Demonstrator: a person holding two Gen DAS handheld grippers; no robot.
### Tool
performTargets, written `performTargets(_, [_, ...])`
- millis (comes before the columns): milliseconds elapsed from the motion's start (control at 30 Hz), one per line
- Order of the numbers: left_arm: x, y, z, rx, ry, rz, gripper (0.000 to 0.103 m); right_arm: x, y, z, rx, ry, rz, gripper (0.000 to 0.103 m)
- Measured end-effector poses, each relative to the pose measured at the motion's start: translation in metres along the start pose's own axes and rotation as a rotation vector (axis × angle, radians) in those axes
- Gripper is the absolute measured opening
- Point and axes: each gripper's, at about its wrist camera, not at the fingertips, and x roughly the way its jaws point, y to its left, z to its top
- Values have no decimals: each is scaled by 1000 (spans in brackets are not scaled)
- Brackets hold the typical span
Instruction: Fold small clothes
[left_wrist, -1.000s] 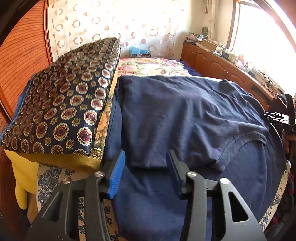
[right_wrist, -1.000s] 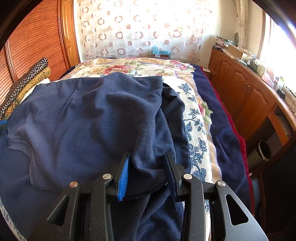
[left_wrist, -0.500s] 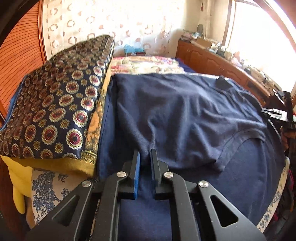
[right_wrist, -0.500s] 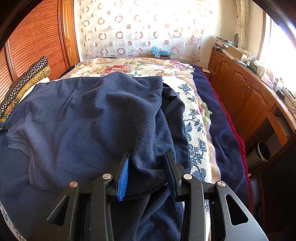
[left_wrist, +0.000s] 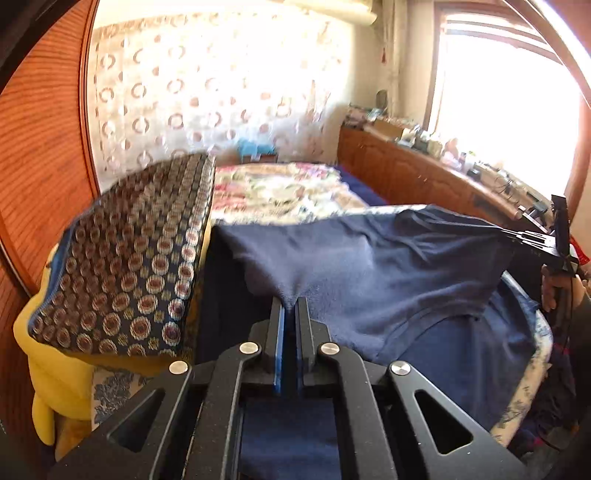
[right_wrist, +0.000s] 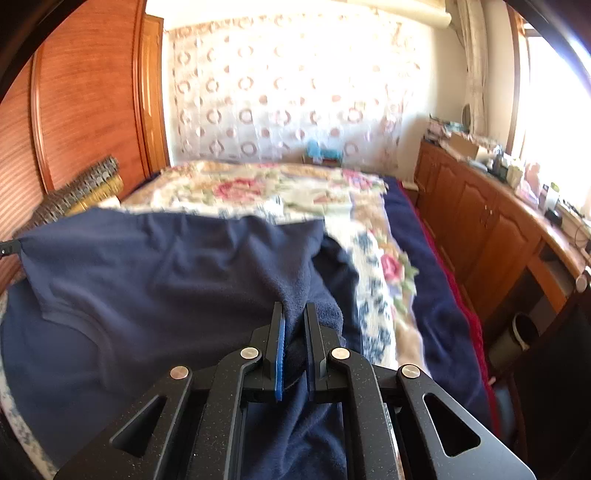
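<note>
A navy garment (left_wrist: 388, 273) is held up off the bed (right_wrist: 295, 192) by both corners of its near edge. The left hand-held gripper (left_wrist: 290, 306) is clenched on one corner; the right hand-held gripper (right_wrist: 294, 314) is clamped on a thicker bunch of the same cloth at the other. In the left wrist view the cloth is seen stretched across to the right hand-held gripper at frame edge.

Step judged: lifting the near edge to carry it over for a fold. To be done well, both grips should be kept at equal height, and the edge kept taut so no sag forms mid-span. The edge should be laid down parallel to the far hem. The thick bunch on the right may slip or release unevenly.

Garment: soft fleece-like knit, matte, fuzzy nap, ribbed curved neckline visible. A second dark blue layer lies beneath. Bedspread floral, quilted. A patterned cushion (left_wrist: 129, 258), woven medallion fabric, sits just beside the garment's left edge, atop a yellow pillow (left_wrist: 55, 373).
</note>
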Motion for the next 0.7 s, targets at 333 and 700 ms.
performTargets(333, [-60,-1,-8,-33,-98,-31,6,-70,-2,-6,11,-62,52,8])
performTargets(700, [-71,2,-48,-48,-42,-13,6,-101,-11,-37,-17,7,62,8])
